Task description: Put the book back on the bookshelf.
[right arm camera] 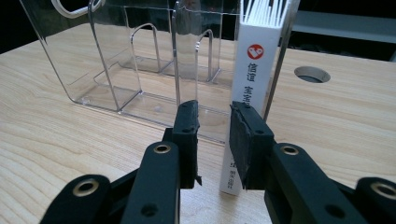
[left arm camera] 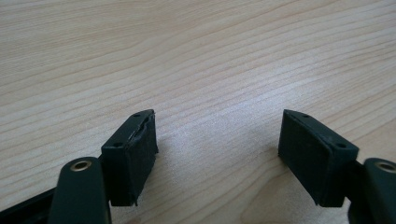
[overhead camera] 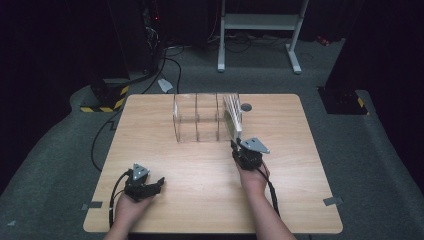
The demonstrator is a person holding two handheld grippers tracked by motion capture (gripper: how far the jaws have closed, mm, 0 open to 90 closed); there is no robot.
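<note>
A clear plastic rack [overhead camera: 197,117] with upright dividers stands at the back middle of the wooden table [overhead camera: 200,200]. A white book [overhead camera: 233,116] stands in its right-hand end slot, spine toward me. In the right gripper view the book's spine [right arm camera: 259,60] carries a red logo and dark characters, beside the rack's clear walls [right arm camera: 116,70]. My right gripper [overhead camera: 235,145] sits just before the book's near end. Its jaws [right arm camera: 215,112] are drawn close, a narrow gap between them and nothing gripped; the right pad [right arm camera: 243,140] overlaps the spine. My left gripper [overhead camera: 160,183] rests low at the front left, jaws [left arm camera: 217,135] wide apart over bare wood.
A round cable hole [overhead camera: 246,107] lies in the table right of the rack, also seen as a hole [right arm camera: 312,73] beyond the book. Cables and a white metal frame [overhead camera: 260,22] stand on the grey floor behind the table.
</note>
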